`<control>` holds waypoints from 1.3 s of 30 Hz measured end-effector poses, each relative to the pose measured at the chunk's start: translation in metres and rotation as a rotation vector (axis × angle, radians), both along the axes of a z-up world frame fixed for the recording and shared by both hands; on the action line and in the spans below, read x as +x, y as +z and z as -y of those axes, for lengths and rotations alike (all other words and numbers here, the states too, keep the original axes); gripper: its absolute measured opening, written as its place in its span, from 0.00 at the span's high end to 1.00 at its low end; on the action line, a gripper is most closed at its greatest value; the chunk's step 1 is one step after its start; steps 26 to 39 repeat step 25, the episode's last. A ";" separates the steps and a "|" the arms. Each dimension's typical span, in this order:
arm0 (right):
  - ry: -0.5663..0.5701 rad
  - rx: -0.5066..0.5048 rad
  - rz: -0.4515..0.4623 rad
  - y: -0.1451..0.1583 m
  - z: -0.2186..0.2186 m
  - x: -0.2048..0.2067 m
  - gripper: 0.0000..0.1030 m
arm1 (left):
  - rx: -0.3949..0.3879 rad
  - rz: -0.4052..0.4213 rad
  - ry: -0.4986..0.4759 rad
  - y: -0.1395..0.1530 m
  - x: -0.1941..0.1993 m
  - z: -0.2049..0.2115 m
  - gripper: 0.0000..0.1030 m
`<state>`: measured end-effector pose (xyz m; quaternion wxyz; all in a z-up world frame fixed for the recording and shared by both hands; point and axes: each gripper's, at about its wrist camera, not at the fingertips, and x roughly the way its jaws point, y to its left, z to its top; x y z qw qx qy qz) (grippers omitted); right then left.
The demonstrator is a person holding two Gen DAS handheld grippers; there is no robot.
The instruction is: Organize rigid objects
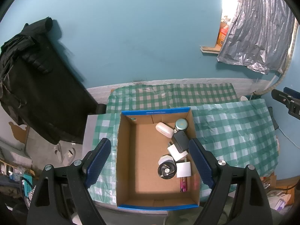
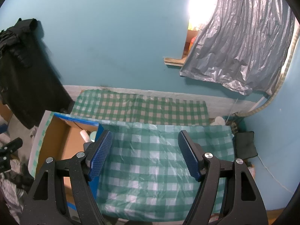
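Note:
An open cardboard box with a blue rim sits on a green checked tablecloth. Along its right side lie a white case, a round dark tin, a black charger, white adapters, a small round black fan and a pink tube. My left gripper is open and empty above the box. My right gripper is open and empty above the bare cloth, right of the box.
A black garment hangs on the blue wall at left. A grey plastic sheet covers a window at upper right. Sandals and clutter lie on the floor at left. A dark pad lies beyond the cloth's right edge.

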<state>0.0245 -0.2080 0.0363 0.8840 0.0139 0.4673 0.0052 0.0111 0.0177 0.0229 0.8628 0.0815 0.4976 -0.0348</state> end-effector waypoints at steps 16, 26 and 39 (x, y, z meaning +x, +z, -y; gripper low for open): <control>-0.001 0.007 -0.007 -0.006 0.003 -0.003 0.30 | 0.001 -0.003 -0.002 -0.004 0.000 0.011 0.15; 0.000 0.008 -0.011 -0.007 0.006 -0.003 0.30 | 0.002 -0.012 -0.001 -0.006 -0.001 0.014 0.15; 0.000 0.008 -0.011 -0.007 0.006 -0.003 0.30 | 0.002 -0.012 -0.001 -0.006 -0.001 0.014 0.15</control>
